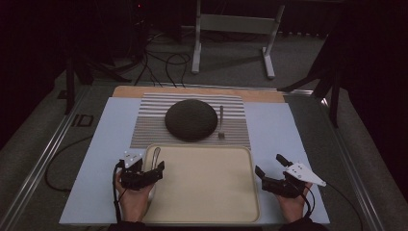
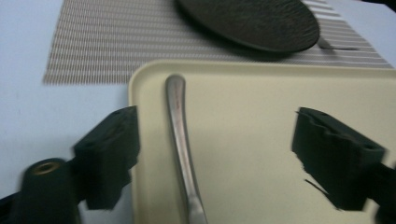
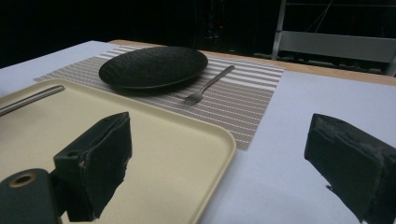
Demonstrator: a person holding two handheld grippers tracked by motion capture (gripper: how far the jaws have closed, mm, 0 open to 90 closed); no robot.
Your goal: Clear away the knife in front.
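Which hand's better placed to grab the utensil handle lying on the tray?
Left. The left gripper sits at the tray's left edge with open jaws either side of the metal handle. The right gripper, also open, is off the tray's right side, far from it.

The room around me is dark. Grey carpet [image 1: 231, 67] covers the floor beyond my tabletop [image 1: 96, 144], with black cables [image 1: 163, 62] strewn across it. A pale metal stand [image 1: 235, 29] rests there on two feet. A metal rail [image 1: 43, 159] runs along the tabletop's left.
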